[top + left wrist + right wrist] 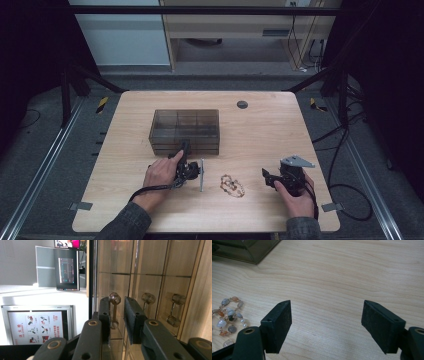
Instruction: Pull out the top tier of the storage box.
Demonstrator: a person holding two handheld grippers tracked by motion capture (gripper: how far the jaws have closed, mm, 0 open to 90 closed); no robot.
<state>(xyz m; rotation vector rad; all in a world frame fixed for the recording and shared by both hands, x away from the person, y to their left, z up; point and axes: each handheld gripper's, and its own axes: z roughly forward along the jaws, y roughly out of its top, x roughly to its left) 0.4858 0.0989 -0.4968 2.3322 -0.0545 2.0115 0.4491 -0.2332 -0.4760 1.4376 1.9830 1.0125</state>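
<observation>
A smoky see-through drawer box stands on the wooden table. My left gripper is turned on its side against the box's front. In the left gripper view its jaws flank a thin clear drawer handle. The left pad lies against the handle, while a narrow gap shows at the right pad. A beaded bracelet lies loose between my two hands. At the right, my right gripper points towards the bracelet. Its jaws stand wide open over bare wood, with nothing between them.
Two more clear handles sit on the box front beside the flanked one. A corner of the box appears in the right gripper view. A round grommet is set in the table behind the box. Cables trail off the right edge.
</observation>
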